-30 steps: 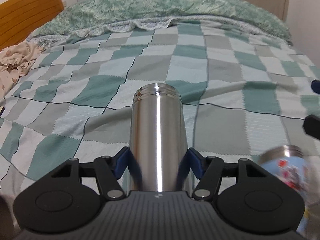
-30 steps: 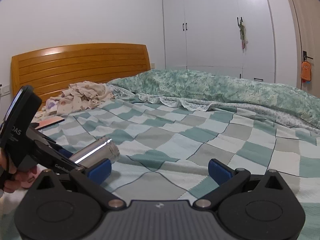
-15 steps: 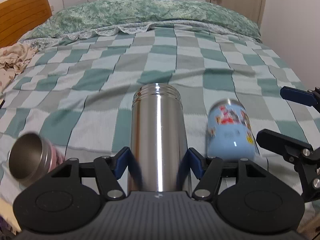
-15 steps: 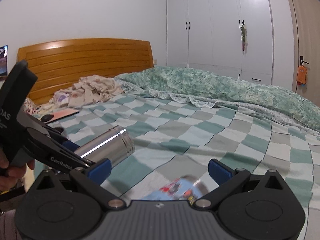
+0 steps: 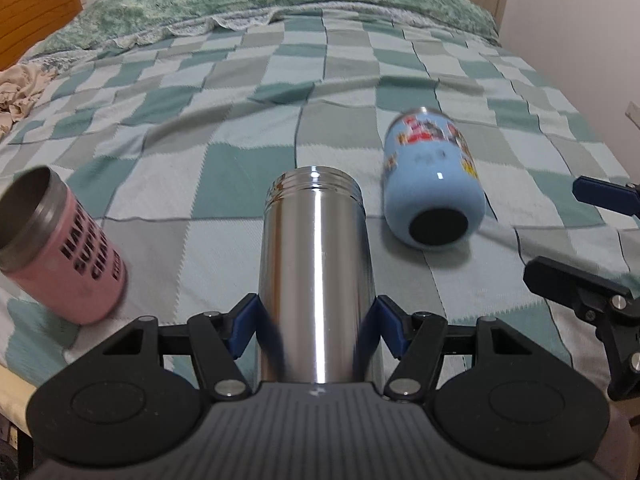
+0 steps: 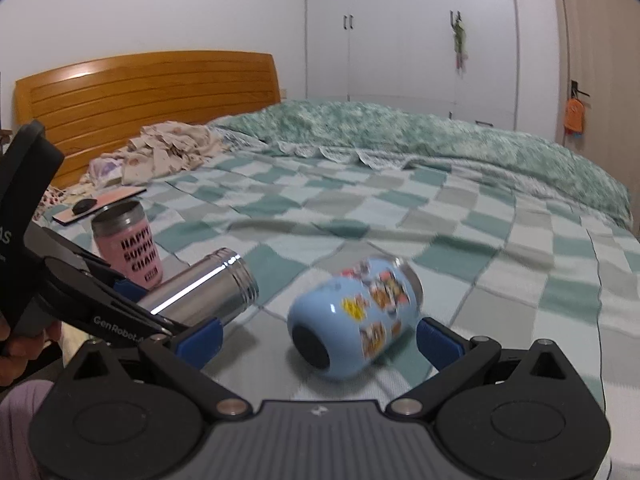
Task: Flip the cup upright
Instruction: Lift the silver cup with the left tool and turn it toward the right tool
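My left gripper [image 5: 316, 330] is shut on a steel cup [image 5: 316, 276], held nearly level above the bed with its threaded mouth pointing away; it also shows in the right wrist view [image 6: 200, 300]. A light blue cup with cartoon stickers [image 5: 434, 184] lies on its side on the checked blanket, its dark base toward me. My right gripper [image 6: 318, 336] is open, just in front of that blue cup [image 6: 352, 320], with the jaws either side of its base and apart from it. A pink cup with black lettering [image 5: 60, 248] stands upright at the left.
The checked blanket [image 5: 240, 80] covers the bed, with a green quilt [image 6: 400, 132] bunched at the far side. A wooden headboard [image 6: 148, 84], crumpled clothes [image 6: 168, 148] and a flat board with a dark object [image 6: 100, 206] are at the left. Wardrobes stand behind.
Both grippers have dropped lower and tilted down toward the near edge of the bed. The pink and blue cups have come into view. The steel cup stays gripped.
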